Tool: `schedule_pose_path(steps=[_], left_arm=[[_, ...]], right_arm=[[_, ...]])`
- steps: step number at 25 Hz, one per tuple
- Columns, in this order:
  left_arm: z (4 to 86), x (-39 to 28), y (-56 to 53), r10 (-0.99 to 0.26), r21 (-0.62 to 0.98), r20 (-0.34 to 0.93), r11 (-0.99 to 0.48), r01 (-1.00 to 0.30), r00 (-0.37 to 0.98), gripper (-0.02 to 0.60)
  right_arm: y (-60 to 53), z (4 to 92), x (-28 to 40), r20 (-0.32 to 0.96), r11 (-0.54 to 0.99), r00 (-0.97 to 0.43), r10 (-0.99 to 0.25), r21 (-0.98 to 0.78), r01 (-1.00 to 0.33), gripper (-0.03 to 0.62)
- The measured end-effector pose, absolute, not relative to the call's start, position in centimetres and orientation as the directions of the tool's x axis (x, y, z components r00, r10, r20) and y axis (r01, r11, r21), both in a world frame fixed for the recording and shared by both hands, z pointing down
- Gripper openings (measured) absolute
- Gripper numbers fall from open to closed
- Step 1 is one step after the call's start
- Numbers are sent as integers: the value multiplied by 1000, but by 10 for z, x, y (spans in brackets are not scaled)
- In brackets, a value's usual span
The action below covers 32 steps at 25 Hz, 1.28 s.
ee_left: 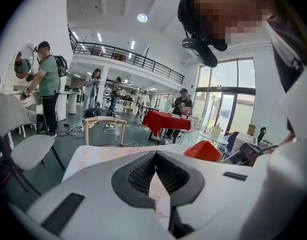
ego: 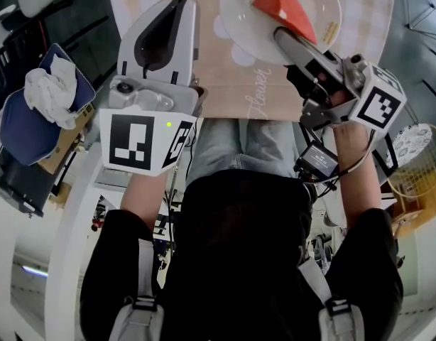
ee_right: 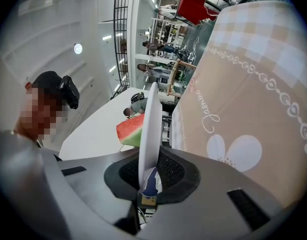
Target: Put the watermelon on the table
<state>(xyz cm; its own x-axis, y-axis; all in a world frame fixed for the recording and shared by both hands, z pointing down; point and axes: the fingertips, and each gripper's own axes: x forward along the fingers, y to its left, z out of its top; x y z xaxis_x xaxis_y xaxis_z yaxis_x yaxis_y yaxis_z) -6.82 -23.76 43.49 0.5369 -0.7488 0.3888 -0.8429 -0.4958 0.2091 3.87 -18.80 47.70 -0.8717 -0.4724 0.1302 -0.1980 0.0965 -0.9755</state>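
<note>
Lying in a balconied hall [ee_left: 128, 56], beige tablecloth [ego: 229, 84].

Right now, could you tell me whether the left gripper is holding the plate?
No, the left gripper holds nothing; the plate is clamped in the right gripper.

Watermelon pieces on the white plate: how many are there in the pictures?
1. One red wedge lies on the white plate, which the right claw holds by its rim over the patterned tablecloth. The plate's far edge is cut off, so something small could be hidden there.
</note>
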Motion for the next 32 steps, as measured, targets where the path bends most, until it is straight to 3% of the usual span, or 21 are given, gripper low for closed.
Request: schedule_pose_path(steps=[32], left_arm=[[530,-67,-229,-721,256,457,-454,-853,521,9]], right_arm=[[-174,571,34,164,-30,-866,-473,-985,-170,32]])
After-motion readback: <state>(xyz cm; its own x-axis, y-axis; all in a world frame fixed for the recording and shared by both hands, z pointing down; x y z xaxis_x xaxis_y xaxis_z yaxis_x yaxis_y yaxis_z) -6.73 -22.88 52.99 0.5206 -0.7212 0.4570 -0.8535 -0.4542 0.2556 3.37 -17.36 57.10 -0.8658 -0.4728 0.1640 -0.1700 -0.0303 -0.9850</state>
